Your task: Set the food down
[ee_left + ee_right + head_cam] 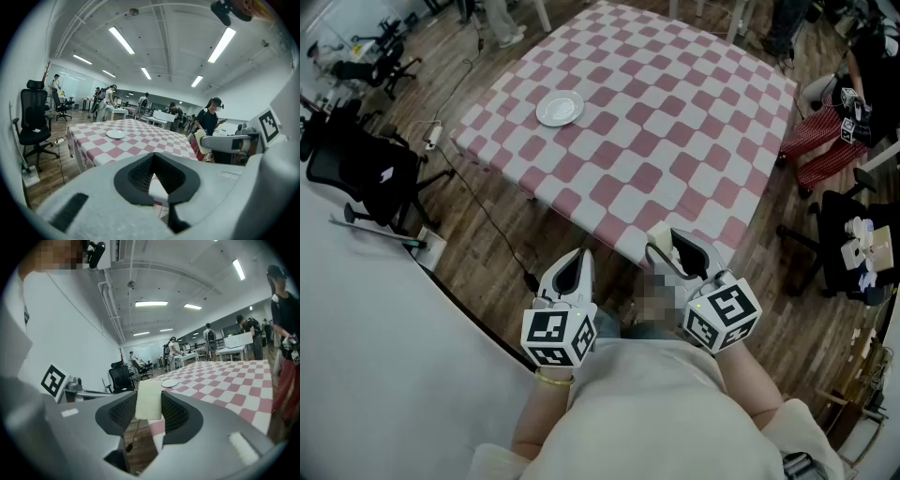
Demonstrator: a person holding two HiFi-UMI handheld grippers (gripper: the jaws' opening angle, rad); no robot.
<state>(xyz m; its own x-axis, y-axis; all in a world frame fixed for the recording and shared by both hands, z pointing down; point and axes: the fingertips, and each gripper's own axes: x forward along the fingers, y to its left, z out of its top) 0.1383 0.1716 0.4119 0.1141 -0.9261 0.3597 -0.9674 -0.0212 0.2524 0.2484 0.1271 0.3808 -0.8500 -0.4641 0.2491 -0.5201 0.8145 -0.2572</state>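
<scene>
Person in a pale top stands at the near corner of the table [675, 112], a gripper in each hand, both held in front of the body and tipped a little downward.

Left gripper [581, 255]: jaws closed tip to tip, nothing between them. Its own view shows only checkered cloth through the gap behind the pads.

Right gripper [673, 246]: clamped on the food [149, 401], a flat pale cream slab standing upright between the two black pads, one pad pressed on each side. The top edge of the slab sticks up past the pads. The food is in the air by the table's near corner, touching neither the cloth nor the plate.

The two grippers are side by side, apart, with marker cubes toward the person.

Table is covered in a pink-and-white checkered cloth. White plate [560, 109] sits on it toward the far left side, well away from both grippers, with nothing on it.

Wood floor [497, 272] runs around the table, and a black cable [483, 216] trails across it at left. Black office chair [358, 167] stands further left, clear of the table.

Beyond the table, several people stand around white desks under long ceiling lights.
</scene>
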